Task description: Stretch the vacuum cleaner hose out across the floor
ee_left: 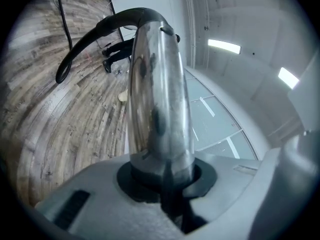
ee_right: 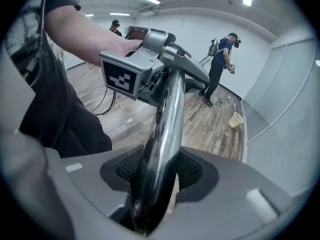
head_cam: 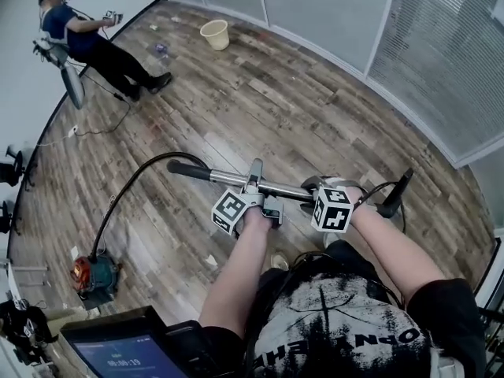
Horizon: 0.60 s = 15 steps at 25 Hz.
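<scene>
At mid-frame in the head view, the left forearm (head_cam: 236, 278) and right forearm (head_cam: 394, 250) reach forward from 6 o'clock, side by side. The left gripper (head_cam: 253, 183) has its jaws clamped on the metal tube (head_cam: 224, 179). The right gripper (head_cam: 319, 189) sits just beside it toward 3 o'clock. Its jaws stand apart around the same tube, with a sliver of floor (head_cam: 276, 109) visible past one pad. The tube is held above the floor, lying roughly 9-to-3. The black hose (head_cam: 126, 191) arcs from the tube's 9 o'clock end down to the vacuum cleaner (head_cam: 96, 278) at 7 o'clock, curved.
</scene>
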Available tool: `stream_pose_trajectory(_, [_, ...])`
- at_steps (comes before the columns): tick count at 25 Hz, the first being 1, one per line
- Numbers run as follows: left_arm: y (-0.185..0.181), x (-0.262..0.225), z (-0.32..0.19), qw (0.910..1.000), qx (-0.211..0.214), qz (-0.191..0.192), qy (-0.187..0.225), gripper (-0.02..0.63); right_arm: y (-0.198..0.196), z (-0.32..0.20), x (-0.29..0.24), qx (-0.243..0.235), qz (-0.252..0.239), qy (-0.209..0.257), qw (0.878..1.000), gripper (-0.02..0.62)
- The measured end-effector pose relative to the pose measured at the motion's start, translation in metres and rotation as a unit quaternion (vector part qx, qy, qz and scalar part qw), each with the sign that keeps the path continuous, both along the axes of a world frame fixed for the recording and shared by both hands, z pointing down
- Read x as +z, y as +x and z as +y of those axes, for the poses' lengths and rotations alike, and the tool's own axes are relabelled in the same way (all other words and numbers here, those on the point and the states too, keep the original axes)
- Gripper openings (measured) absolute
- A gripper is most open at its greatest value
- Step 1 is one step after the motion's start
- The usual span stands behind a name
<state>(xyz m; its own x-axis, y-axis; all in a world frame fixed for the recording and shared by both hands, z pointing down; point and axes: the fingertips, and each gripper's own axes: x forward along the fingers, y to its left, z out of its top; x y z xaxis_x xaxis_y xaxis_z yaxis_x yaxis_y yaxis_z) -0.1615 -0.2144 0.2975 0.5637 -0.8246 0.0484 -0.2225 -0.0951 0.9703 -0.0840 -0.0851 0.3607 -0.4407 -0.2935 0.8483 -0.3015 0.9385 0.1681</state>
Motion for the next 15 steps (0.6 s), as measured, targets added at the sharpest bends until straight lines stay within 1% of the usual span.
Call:
stream_pose_trajectory(2, [0.025,0.003,0.004,0.9997,-0.021,-0.008,-0.006,0.054,0.028,0.003,0.004,-0.002,-0.008,-0.002,1.000,0.192])
stream_pose_trajectory(5, [0.084,0.017,0.020,0.9986,-0.049,-0.017,-0.013,0.052,0.092,0.013,0.019,-0.011,-0.016,0.001,1.000,0.184])
stream_pose_trajectory(7, [0.110,0.024,0.029,0.9976,-0.065,-0.019,-0.015,0.052,0.120,0.016,0.028,-0.012,-0.023,-0.001,1.000,0.166])
stream_pose_trajectory(8, [0.113,0.025,0.030,0.9971,-0.072,-0.019,-0.017,0.052,0.124,0.016,0.029,-0.014,-0.026,-0.005,1.000,0.159])
stream_pose_trajectory(12, [0.105,0.023,0.031,0.9947,-0.093,-0.024,-0.038,0.054,0.121,0.015,0.022,-0.019,-0.038,-0.035,0.998,0.144])
stream_pose_trajectory(15, [0.109,0.026,0.035,0.9931,-0.103,-0.030,-0.048,0.054,0.126,0.019,0.023,-0.027,-0.046,-0.055,0.997,0.144])
